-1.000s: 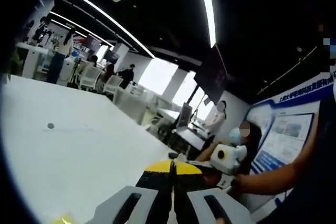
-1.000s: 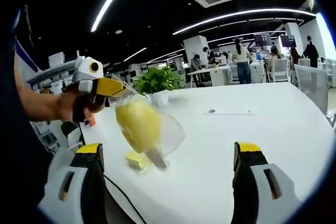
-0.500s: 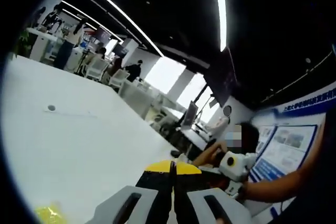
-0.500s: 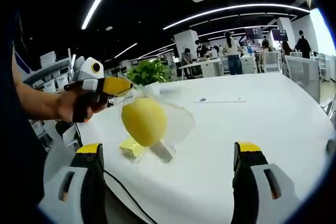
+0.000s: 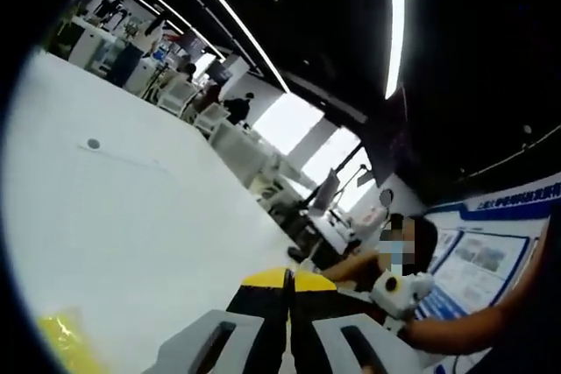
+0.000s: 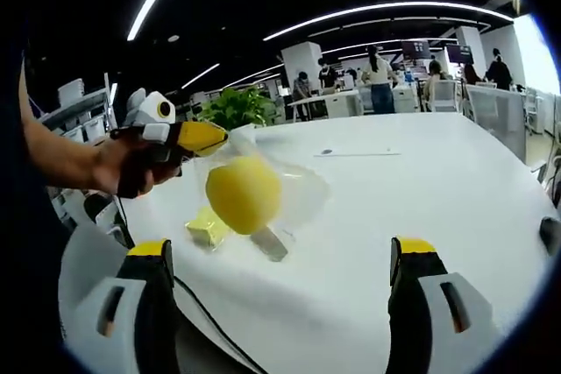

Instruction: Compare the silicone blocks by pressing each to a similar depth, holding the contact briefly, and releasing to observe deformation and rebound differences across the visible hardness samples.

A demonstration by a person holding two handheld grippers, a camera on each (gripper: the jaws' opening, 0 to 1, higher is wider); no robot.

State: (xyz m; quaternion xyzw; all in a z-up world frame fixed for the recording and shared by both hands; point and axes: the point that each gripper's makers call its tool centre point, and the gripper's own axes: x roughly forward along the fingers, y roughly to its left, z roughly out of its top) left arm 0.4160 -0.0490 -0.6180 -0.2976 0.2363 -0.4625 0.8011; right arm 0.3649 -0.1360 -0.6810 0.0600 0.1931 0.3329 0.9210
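A round yellow silicone block (image 6: 244,194) hangs inside a clear plastic bag (image 6: 302,190) above the white table (image 6: 421,190). My left gripper (image 6: 203,137), held in a person's hand, pinches the bag's top with its yellow tips. Its own view has its jaws closed together, left gripper (image 5: 287,281). A flat yellow block (image 6: 206,227) lies on the table below and left of the bag, and appears again as a yellow block (image 5: 66,339) at the lower left. My right gripper (image 6: 280,251) stands wide open in front of the bag, with nothing between its fingers.
A potted plant (image 6: 235,109) stands at the table's far side, with desks and people beyond. A thin strip (image 6: 351,152) and a small dark dot (image 5: 93,144) lie on the table. A black cable (image 6: 206,326) runs near the front edge.
The bag with the round block has swung from tilted to hanging lower and more level. The left gripper view has tipped, so the flat yellow block shows larger at its bottom left.
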